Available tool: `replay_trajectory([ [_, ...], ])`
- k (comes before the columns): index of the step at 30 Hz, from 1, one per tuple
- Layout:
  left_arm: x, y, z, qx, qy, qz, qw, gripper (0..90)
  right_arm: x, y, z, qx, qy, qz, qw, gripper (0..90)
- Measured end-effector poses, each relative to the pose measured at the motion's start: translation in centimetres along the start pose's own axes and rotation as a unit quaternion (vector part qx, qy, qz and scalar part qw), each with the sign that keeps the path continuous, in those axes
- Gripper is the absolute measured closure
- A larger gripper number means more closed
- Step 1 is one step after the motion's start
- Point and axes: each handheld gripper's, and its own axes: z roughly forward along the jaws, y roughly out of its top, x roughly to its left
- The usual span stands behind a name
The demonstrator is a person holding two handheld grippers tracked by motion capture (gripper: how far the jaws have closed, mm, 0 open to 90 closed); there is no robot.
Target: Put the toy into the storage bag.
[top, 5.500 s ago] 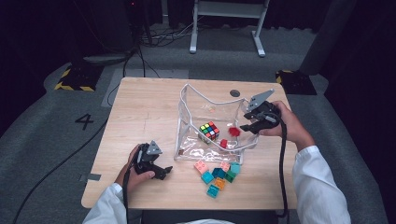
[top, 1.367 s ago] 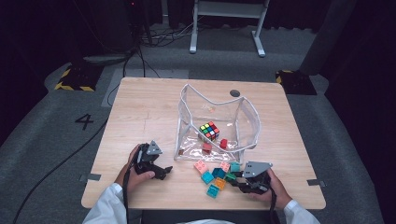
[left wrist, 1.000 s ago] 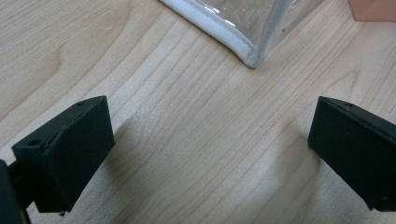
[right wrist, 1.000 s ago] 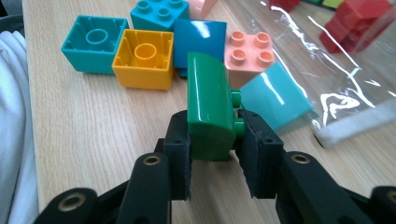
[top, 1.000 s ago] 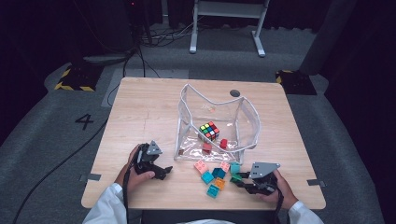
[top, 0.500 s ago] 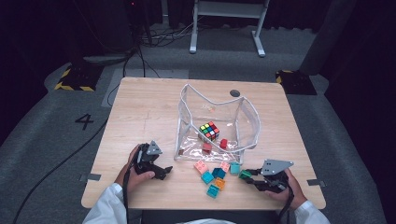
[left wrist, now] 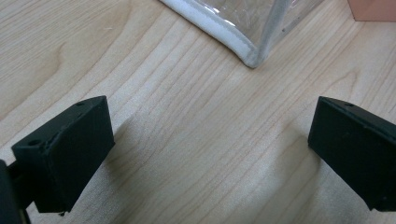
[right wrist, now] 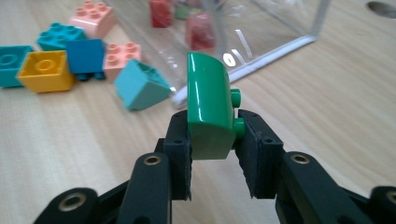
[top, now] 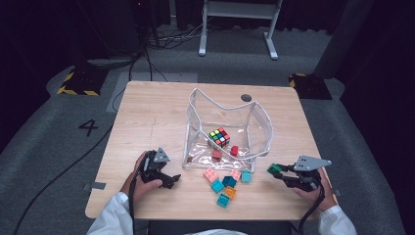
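Clamping green brick (right wrist: 208, 107) — right gripper (right wrist: 212, 140) | beside clear bag (top: 254, 127)

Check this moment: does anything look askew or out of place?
One teal brick lies tipped on its edge beside the clear pouch, unlike the other loose bricks, which sit flat. Nothing looks spilled or damaged.

Floor (top: 58, 127): grey carpet, marked with a "4" (top: 89, 127)
Table (top: 147, 117): pale wood
Stand (top: 238, 22): white legs, set beyond
Surroundings: kept dark
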Motion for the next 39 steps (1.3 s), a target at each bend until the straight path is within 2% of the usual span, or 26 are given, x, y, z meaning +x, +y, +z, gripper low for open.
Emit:
replay_trajectory([
  [7, 0.0, 0.0, 0.0, 0.000, 0.000, -0.002, 1.0000, 0.3, -2.4, 1.4, -0.8, -0.023, -0.040, 0.018, 0.9988, 66.8],
  [11, 0.0, 0.0, 0.0, 0.000, 0.000, -0.001, 1.0000, 0.3, -3.2, 2.3, -0.9, -0.026, -0.052, 0.015, 0.9982, 66.9],
  [13, 0.0, 0.0, 0.0, 0.000, 0.000, -0.002, 1.0000, 0.3, -3.7, 2.7, -1.1, -0.032, -0.049, 0.019, 0.9981, 66.9],
  [20, 0.0, 0.0, 0.0, -0.001, 0.002, 0.002, 1.0000, 0.1, -5.6, 4.9, -1.8, -0.055, -0.063, 0.034, 0.9959, 66.9],
  [29, 0.0, 0.0, 0.1, -0.001, 0.001, 0.001, 1.0000, 0.0, -6.9, 8.3, -3.2, -0.071, -0.079, 0.021, 0.9941, 66.8],
  [39, 0.0, 0.0, 0.0, -0.002, 0.002, 0.002, 1.0000, 0.1, -7.8, 12.3, -3.4, -0.082, -0.090, 0.010, 0.9926, 66.8],
])
